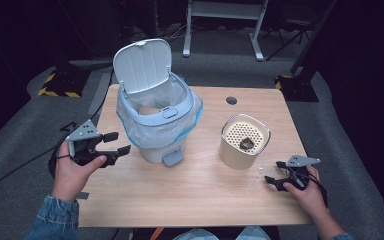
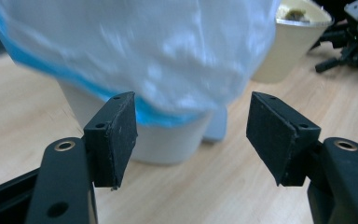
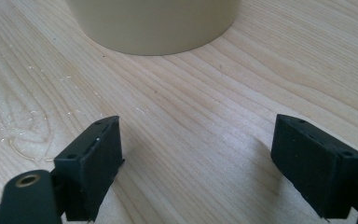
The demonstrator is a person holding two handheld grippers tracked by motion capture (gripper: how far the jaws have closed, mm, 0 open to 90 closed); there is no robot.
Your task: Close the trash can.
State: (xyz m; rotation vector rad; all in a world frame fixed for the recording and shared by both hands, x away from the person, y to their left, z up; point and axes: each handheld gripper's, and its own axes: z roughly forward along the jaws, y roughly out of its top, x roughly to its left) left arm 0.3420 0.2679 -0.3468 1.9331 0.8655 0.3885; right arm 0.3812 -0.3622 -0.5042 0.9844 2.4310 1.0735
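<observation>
The light wooden worktop (image 1: 195,195) carries two containers. At far left stands a pale blue-and-white plastic pedal bin (image 1: 157,117) with its lid (image 1: 142,65) raised upright at the far side. A translucent liner bag with a blue edge (image 1: 130,127) is folded over the bin's rim and hangs down the outside; a pale rounded item lies inside, its nature unclear. The foot pedal (image 1: 172,159) faces the near edge.

To the right, well apart from the bin, sits a cream cylindrical container with a perforated top (image 1: 244,141); a small dark object (image 1: 246,144) rests on the perforated surface.

The left gripper (image 1: 114,143) is held above the near-left part of the worktop, just beside the bin, pointing at it. Its jaws are released, with nothing between them; in the left gripper view the liner bag (image 2: 140,51) hangs beyond the pads (image 2: 121,135), apart from them.

The right gripper (image 1: 275,172) rests low at the near right, near the cream container and pointing towards it. Its jaws stand wide apart and empty, with bare worktop (image 3: 196,135) between them and the container's base (image 3: 154,23) beyond. A few small wet marks show on the wood at left in that view.
</observation>
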